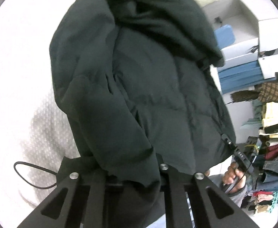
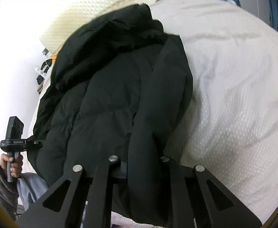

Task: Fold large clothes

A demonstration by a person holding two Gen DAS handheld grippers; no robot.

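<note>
1. Plainly, the task's thing is a big dark puffer jacket (image 1: 148, 98), quilted in broad padded panels, black with a greenish cast, its hood (image 1: 158, 13) heaped at the far end away from both claws.
2. It lies across a white textured bedcover (image 2: 234, 87) on a bed and stretches forward from each claw, with its near hem at the claw tips.
3. One sleeve (image 2: 158, 98) lies folded lengthwise over the body, running straight ahead of the right claw.
4. At the left claw (image 1: 133, 172) the jaws are nearly together and a fold of the jacket's hem sits between them, so it is clenched on the jacket; the fingertips are hidden under the cloth.
5. At the right claw (image 2: 139, 163) the jaws are likewise drawn in tight on the jacket's edge beside the sleeve end, grasping the cloth.
6. Off to the right of the left claw, a hand (image 1: 234, 174) grips the other claw's handle; off to the left of the right claw, a hand (image 2: 11, 163) in a grey fleece cuff does the same.
7. White lettering shows on both devices' bodies, too small and blurred to read.
8. Beyond the jacket on the left claw's right side stand stacked clothes (image 1: 272, 133) and white and blue boxes (image 1: 239, 72).
</note>
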